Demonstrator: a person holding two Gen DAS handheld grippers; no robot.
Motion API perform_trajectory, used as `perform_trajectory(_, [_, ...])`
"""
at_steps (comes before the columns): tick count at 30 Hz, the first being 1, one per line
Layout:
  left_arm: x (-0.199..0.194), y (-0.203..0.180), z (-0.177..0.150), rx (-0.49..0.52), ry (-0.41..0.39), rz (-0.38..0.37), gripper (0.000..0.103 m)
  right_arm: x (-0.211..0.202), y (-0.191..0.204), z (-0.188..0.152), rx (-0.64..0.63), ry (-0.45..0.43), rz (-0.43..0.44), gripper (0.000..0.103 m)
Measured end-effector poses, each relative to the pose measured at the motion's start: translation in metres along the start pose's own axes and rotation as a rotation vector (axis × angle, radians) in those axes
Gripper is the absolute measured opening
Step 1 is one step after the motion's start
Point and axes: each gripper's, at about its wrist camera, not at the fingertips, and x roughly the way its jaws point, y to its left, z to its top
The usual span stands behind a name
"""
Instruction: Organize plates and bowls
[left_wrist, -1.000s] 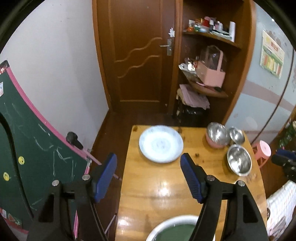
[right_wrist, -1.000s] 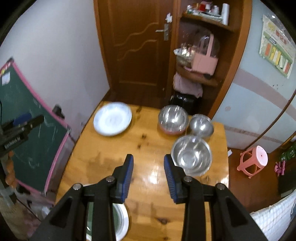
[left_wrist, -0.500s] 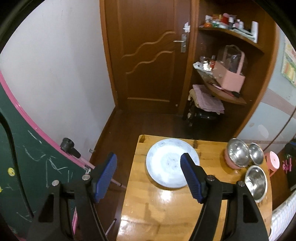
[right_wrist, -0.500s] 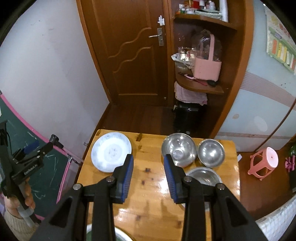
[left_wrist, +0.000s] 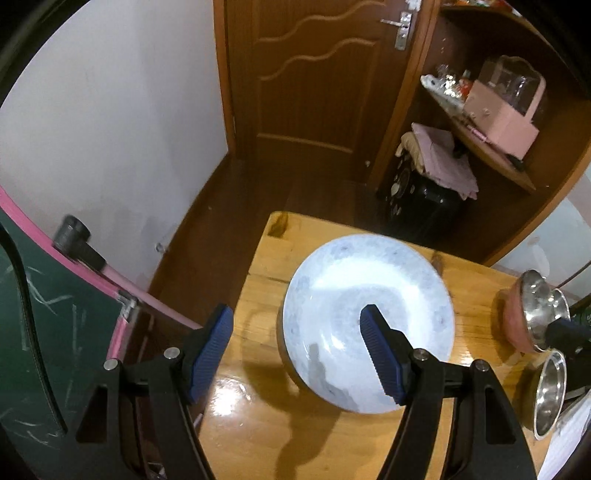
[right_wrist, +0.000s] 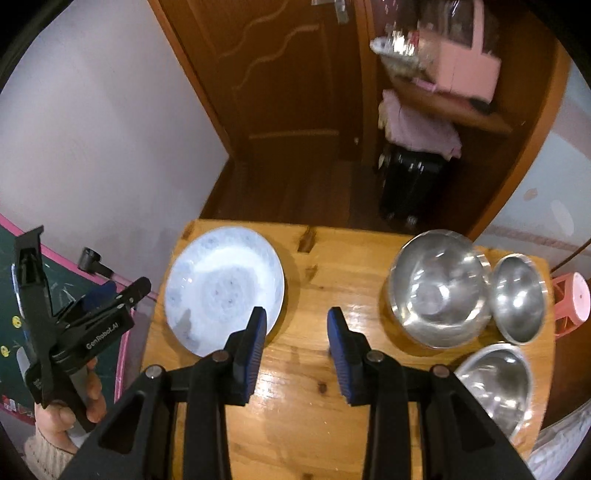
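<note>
A pale blue-white plate (left_wrist: 369, 295) lies at the far left of the wooden table (left_wrist: 258, 424). My left gripper (left_wrist: 295, 312) hangs open above the plate's left rim, one finger over the plate's middle and the other over bare wood. The plate (right_wrist: 221, 288) also shows in the right wrist view, left of my right gripper (right_wrist: 297, 314). That gripper is open over the table (right_wrist: 306, 417) with nothing between its fingers. To its right stand a large steel bowl (right_wrist: 439, 288), a small steel bowl (right_wrist: 519, 299) and a nearer steel bowl (right_wrist: 495, 384).
A green chalkboard with a pink frame (left_wrist: 37, 332) stands close to the table's left edge. Beyond the table are a brown door (left_wrist: 314, 74), a corner shelf with a pink basket (left_wrist: 506, 122) and a black case (left_wrist: 421, 199). A pink stool (right_wrist: 570, 299) stands at the right.
Both grippers have moved forward and down toward the far end of the table. The plate and the bowls now look larger and closer. The green-rimmed dish at the near edge has left view.
</note>
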Motion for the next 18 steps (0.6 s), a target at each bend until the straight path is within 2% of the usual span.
perform_trajectory(7, [0.044,0.001,-0.011,-0.049,0.054,-0.020,0.070,0.065,0.001,0.002,0.048,0.085,0.050,0.034])
perform_trajectory(12, [0.061,0.003,-0.015,-0.087,0.065,-0.036,0.069,0.093,0.006,0.004,0.064,0.118,0.059,0.034])
perform_trajectory(15, [0.070,0.005,-0.016,-0.107,0.073,-0.055,0.060,0.105,0.010,0.005,0.057,0.123,0.054,0.034])
perform_trajectory(17, [0.077,0.006,-0.016,-0.118,0.089,-0.076,0.050,0.108,0.013,0.006,0.051,0.122,0.055,0.030])
perform_trajectory(18, [0.078,0.006,-0.015,-0.121,0.094,-0.083,0.048,0.111,0.014,0.006,0.046,0.124,0.053,0.024])
